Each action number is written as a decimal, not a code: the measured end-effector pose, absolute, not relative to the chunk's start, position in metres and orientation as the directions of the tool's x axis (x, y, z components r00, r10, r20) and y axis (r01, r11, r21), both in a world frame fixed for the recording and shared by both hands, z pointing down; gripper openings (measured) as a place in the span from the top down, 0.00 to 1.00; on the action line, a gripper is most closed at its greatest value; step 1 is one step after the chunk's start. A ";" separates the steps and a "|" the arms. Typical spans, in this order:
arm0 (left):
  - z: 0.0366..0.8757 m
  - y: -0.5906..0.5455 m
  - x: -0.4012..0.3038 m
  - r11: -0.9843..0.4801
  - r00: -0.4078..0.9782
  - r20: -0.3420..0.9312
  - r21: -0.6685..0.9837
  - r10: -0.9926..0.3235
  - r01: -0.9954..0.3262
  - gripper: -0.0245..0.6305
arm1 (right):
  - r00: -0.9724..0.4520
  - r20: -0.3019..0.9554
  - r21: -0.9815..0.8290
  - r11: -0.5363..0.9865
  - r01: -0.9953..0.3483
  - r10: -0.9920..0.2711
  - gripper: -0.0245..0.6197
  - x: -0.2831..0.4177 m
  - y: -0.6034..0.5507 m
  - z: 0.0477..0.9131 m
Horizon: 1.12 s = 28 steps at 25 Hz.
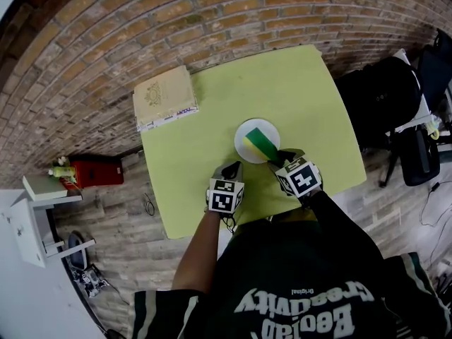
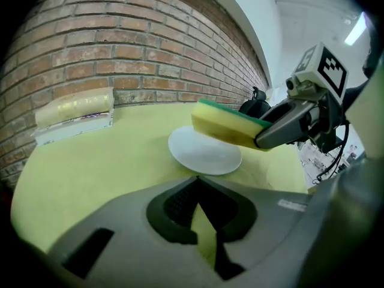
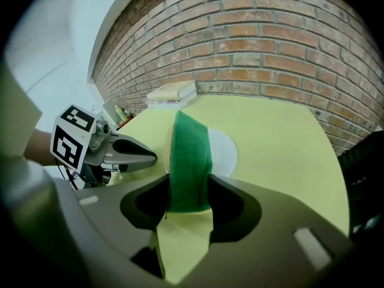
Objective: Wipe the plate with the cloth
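Head view shows a white plate (image 1: 268, 128) lying on a yellow-green worktop (image 1: 282, 83), and everything else is placed from it. The right gripper (image 1: 277, 157) reaches in from the plate's near right edge. Its jaws are clamped on a sponge (image 1: 261, 145), yellow with a green scouring face, which takes the cloth's part here. The sponge lies slantwise over the plate's middle and right, leaving the plate's far and left rim bare. In the left gripper view the sponge is tilted above the plate, and I cannot tell whether its lower edge touches the plate. In the right gripper view the green face stands edge-up between the two jaws, which press on it from both sides.

The left gripper (image 1: 233, 167) sits just beside the plate's near left edge, apart from it, with its jaws together and nothing between them. A pale book (image 1: 164, 97) lies well beyond the plate to the far left, at the worktop's corner near a brick wall (image 1: 212, 13).
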<state>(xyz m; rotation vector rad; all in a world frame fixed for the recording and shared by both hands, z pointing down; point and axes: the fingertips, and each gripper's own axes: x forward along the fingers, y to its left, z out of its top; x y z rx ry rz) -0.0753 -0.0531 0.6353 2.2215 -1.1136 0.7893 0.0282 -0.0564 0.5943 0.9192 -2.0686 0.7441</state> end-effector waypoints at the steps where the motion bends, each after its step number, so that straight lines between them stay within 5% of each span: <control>1: 0.635 -0.053 -0.075 -0.523 0.492 0.698 0.195 -0.521 -0.830 0.95 | -0.470 0.805 -0.206 0.574 -0.793 -0.361 0.65 0.023 -0.058 0.595; 28: 0.633 -0.052 -0.077 -0.536 0.526 0.689 0.232 -0.498 -0.812 0.95 | -0.412 0.881 -0.168 0.657 -0.735 -0.235 0.65 -0.018 -0.056 0.626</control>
